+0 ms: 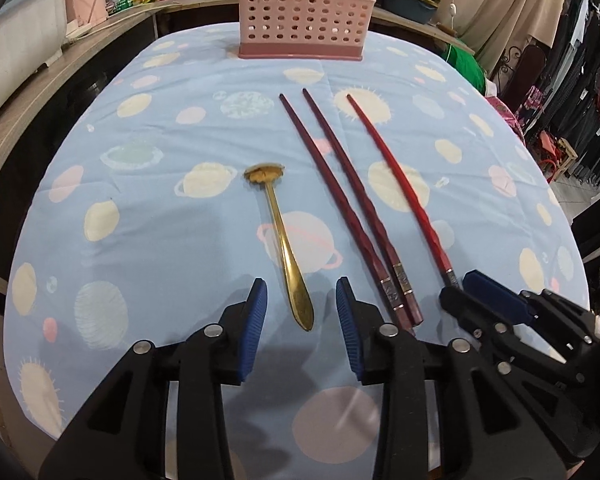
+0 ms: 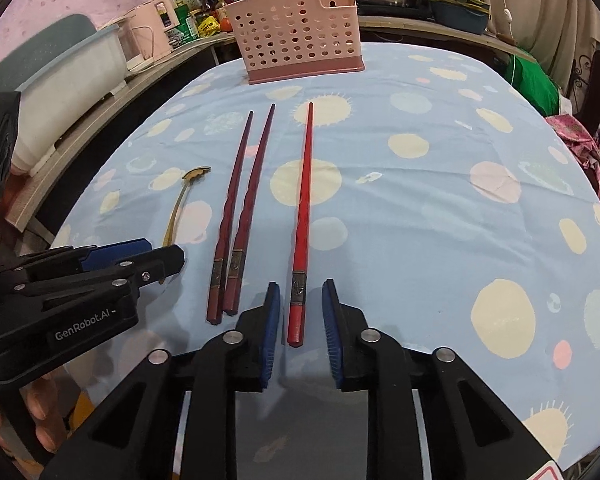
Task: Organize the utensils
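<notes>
Blue-padded fingers of the left gripper [image 1: 302, 292] are standing spread on either side of the gold spoon [image 1: 286, 248], whose handle end is lying between the pads without either pad touching it. That spoon is resting flat on the tabletop [image 1: 160, 216], which is covered in a light blue cloth printed with planets, and its scalloped bowl is pointing away toward the far edge. Just to its right, two dark red chopsticks [image 1: 348, 204] are lying side by side, nearly touching at their thick ends.

Over in the right wrist view, the right gripper [image 2: 301, 298] is sitting slightly parted around the thick end of the bright red chopstick [image 2: 303, 216], with a sliver of cloth showing on each side, so the pads are not pinching it. This chopstick is lying flat, apart from the dark pair [image 2: 244, 208], with its thin tip aimed at the far side.

Beyond all the utensils, near the far edge of the tabletop, a pink perforated utensil holder [image 2: 300, 44] is standing upright. Behind it, a cluttered counter [image 1: 100, 36] is carrying pots and bottles.
</notes>
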`<state>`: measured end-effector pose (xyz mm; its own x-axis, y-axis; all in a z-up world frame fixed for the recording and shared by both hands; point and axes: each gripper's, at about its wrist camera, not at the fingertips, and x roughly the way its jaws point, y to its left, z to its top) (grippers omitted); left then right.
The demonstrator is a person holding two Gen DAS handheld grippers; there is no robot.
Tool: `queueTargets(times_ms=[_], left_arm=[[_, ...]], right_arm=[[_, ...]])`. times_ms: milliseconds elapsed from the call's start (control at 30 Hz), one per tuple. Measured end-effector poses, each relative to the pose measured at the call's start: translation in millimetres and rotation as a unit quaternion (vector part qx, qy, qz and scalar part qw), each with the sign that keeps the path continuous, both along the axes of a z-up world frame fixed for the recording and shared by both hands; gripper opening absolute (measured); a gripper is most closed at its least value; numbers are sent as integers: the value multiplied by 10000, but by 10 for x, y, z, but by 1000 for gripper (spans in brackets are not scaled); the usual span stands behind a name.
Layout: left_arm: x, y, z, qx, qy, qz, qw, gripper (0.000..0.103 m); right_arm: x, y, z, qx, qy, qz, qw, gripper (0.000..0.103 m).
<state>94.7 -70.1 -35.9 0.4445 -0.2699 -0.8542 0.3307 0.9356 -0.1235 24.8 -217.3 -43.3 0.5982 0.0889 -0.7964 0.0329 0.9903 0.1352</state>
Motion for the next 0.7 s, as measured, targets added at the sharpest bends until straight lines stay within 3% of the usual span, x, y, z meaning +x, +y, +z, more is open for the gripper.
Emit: queueTargets(times_ms=[33,133,367,467,700], left_arm=[[-12,-4,-1,28,-78,4,10000,32],[-34,-29,-9,117,-144,-98,9998,13],[-81,18,131,-4,-94,-135,9999,10],[-92,58,326,-104,-210,-116,9997,0],[-29,90,672,-337,-429,-95,9985,1]], right_arm=[[-4,-4,-2,-9,4,8,10000,8],[-24,-42,0,79,12,-22,10000,8],[-97,-89,107,235,-67,-98,9997,7],[-132,-136,252,335,-216,-171,9991,7],[-143,-224,587,398,-599,-245,9971,7]])
